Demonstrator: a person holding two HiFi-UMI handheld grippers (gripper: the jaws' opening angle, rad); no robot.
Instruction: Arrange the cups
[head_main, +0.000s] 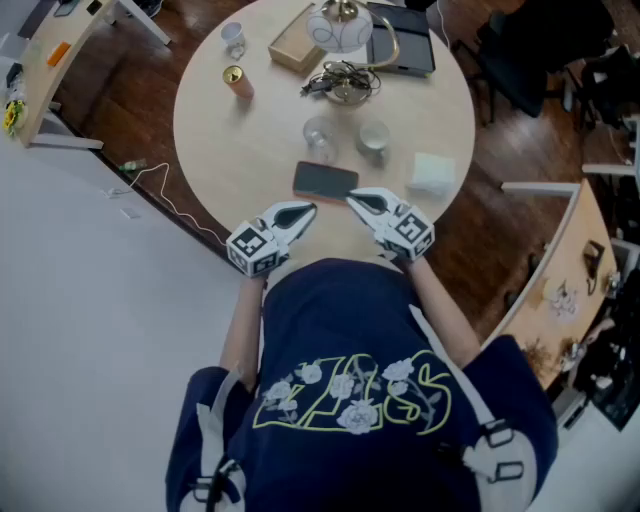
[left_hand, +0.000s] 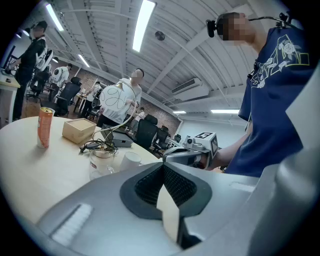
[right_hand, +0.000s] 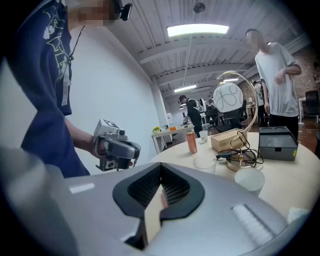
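Observation:
A clear glass cup (head_main: 318, 135) and a white cup (head_main: 374, 137) stand side by side mid-table; a small clear cup (head_main: 233, 38) stands far back left. In the left gripper view the glass cup (left_hand: 102, 161) and white cup (left_hand: 131, 160) are ahead on the left. The right gripper view has the glass cup (right_hand: 204, 162) and white cup (right_hand: 249, 179) at right. My left gripper (head_main: 298, 213) and right gripper (head_main: 362, 202) hover at the near table edge, tips turned toward each other. Both are shut and empty: left gripper (left_hand: 162, 170), right gripper (right_hand: 161, 186).
A dark phone (head_main: 325, 181) lies just beyond the grippers. An orange can (head_main: 238, 82), wooden box (head_main: 296, 45), globe lamp (head_main: 340, 25) with tangled cables (head_main: 340, 80), black tray (head_main: 400, 45) and white tissue (head_main: 432, 172) share the round table (head_main: 215, 150). People stand in the background.

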